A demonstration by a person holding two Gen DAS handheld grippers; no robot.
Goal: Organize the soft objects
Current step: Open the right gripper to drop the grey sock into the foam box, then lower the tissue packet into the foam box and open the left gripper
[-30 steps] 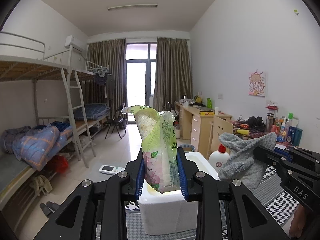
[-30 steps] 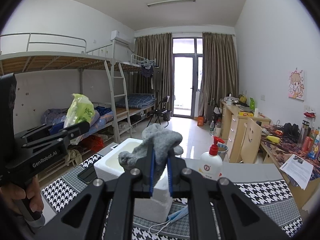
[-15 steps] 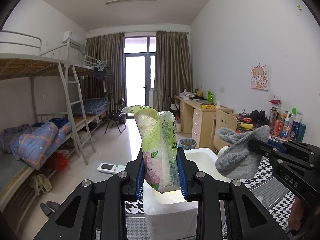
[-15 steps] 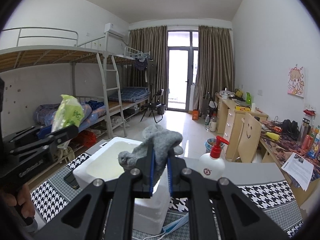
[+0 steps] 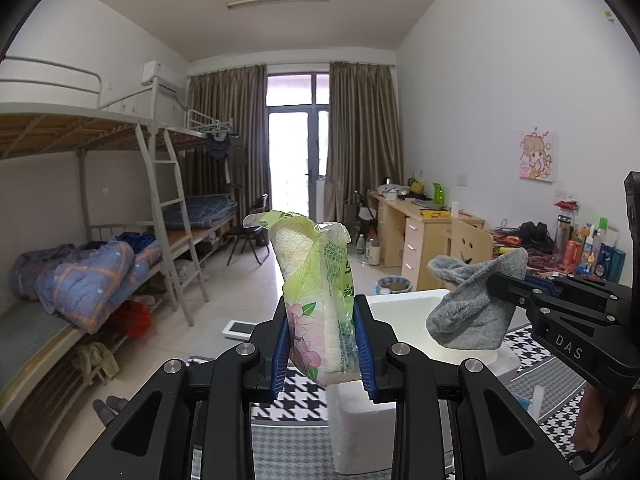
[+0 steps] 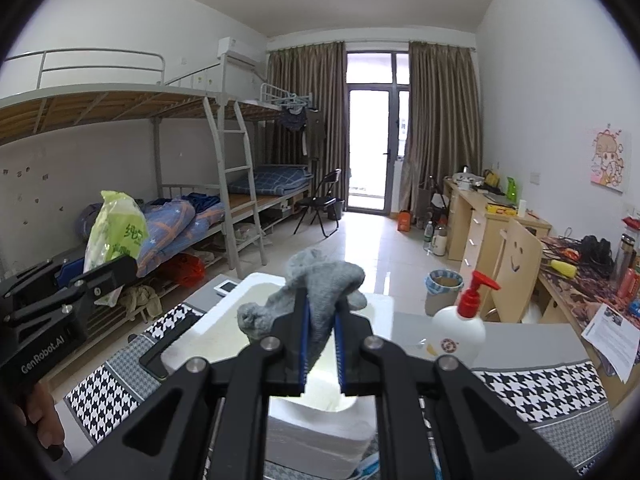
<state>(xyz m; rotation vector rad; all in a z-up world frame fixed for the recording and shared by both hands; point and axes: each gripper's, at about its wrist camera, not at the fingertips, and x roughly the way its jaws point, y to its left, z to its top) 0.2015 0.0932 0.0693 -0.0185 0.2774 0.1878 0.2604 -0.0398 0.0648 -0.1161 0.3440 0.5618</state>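
My left gripper (image 5: 322,344) is shut on a green plastic pack of tissues (image 5: 316,288), held upright above the table. The same pack (image 6: 114,236) shows at the left of the right wrist view, in that gripper (image 6: 114,270). My right gripper (image 6: 320,334) is shut on a grey sock (image 6: 316,296), which hangs over the open white foam box (image 6: 256,300). In the left wrist view the sock (image 5: 472,300) sits right of the pack, above the box (image 5: 404,312), held by the right gripper (image 5: 496,284).
A houndstooth cloth (image 6: 540,380) covers the table. A white pump bottle with a red top (image 6: 460,320) stands right of the box, a black phone (image 6: 154,356) lies left of it. Bunk beds (image 5: 80,264) line the left wall, desks (image 5: 428,232) the right.
The right gripper has carried the sock leftward, from beside the box to over its opening. The left gripper still holds the pack in much the same place.
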